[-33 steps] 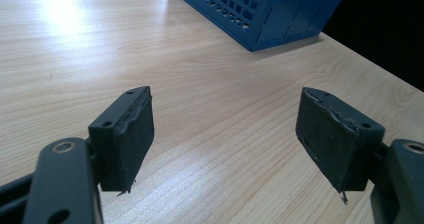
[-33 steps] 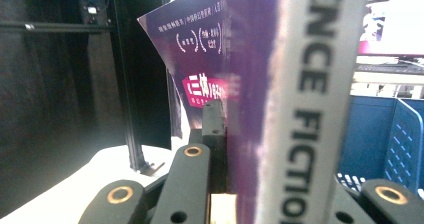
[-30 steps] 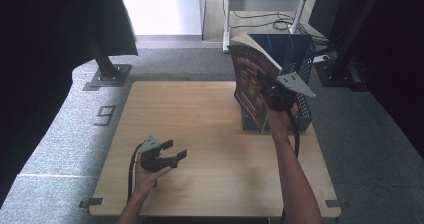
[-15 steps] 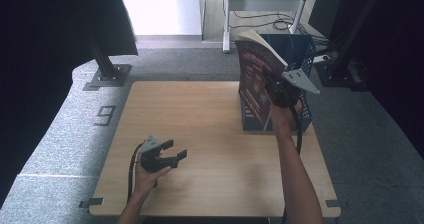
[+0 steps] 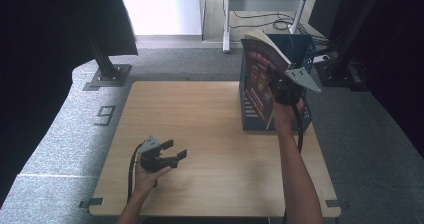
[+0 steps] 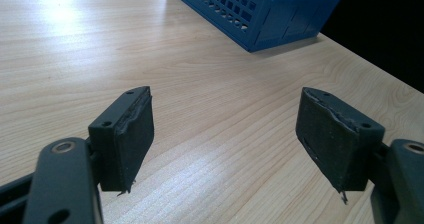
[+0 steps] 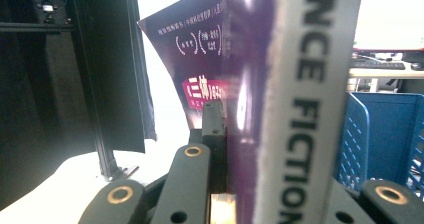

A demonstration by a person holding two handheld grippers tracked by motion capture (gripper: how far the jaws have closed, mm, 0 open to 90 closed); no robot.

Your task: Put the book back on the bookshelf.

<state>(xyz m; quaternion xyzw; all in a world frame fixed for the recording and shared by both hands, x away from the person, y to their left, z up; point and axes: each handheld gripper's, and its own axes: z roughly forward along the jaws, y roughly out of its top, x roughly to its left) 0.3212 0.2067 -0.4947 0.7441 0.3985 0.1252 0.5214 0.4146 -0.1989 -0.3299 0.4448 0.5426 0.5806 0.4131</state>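
The right gripper (image 5: 279, 88) has its fingers clamped tight on a purple book (image 5: 260, 79), held upright at the far right of the wooden surface (image 5: 210, 129), against the near-left side of the blue slotted rack (image 5: 300, 49). In the right gripper view the book's (image 7: 295, 99) spine fills the middle, pinched between the fingers (image 7: 212, 129), with the rack's (image 7: 380, 139) blue wall just to the right. The book looks raised above the rack's floor and leans slightly, so the step in hand seems to be placing it into the rack or drawing it out; which of the two I cannot tell.

The left gripper (image 5: 167, 156) rests low at the near left, its fingers (image 6: 125, 139) wide apart with nothing between them, well apart from the rack (image 6: 260, 9).

If the book is going in, the next move calls for squaring it with a slot, lowering it until the bottom edge seats, then releasing.
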